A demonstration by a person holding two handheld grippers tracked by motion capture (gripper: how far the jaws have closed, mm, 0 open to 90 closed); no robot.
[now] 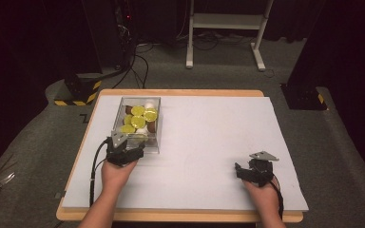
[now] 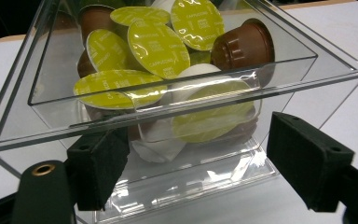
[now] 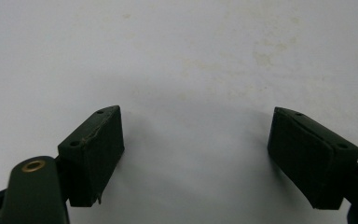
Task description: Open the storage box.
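A clear plastic box (image 1: 159,124) stands at the table's left and holds several coffee capsules (image 1: 138,118) with yellow-green lids, some brown, some white. My left gripper (image 1: 125,152) is at the box's near end. In the left gripper view the box (image 2: 214,95) and its capsules (image 2: 158,46) loom close, and the left gripper (image 2: 198,156) has its jaws apart on either side of the box's lower near end; I cannot tell whether the pads (image 2: 100,163) touch it. My right gripper (image 1: 241,170) rests open at the front right, and in its own view the right gripper (image 3: 196,149) has only the bare white surface between its jaws.
A white sheet (image 1: 209,137) covers the wooden table (image 1: 180,93). Beyond the table are a white metal frame (image 1: 228,21), cables on the grey floor, and a black and yellow striped base (image 1: 78,92) at the back left.
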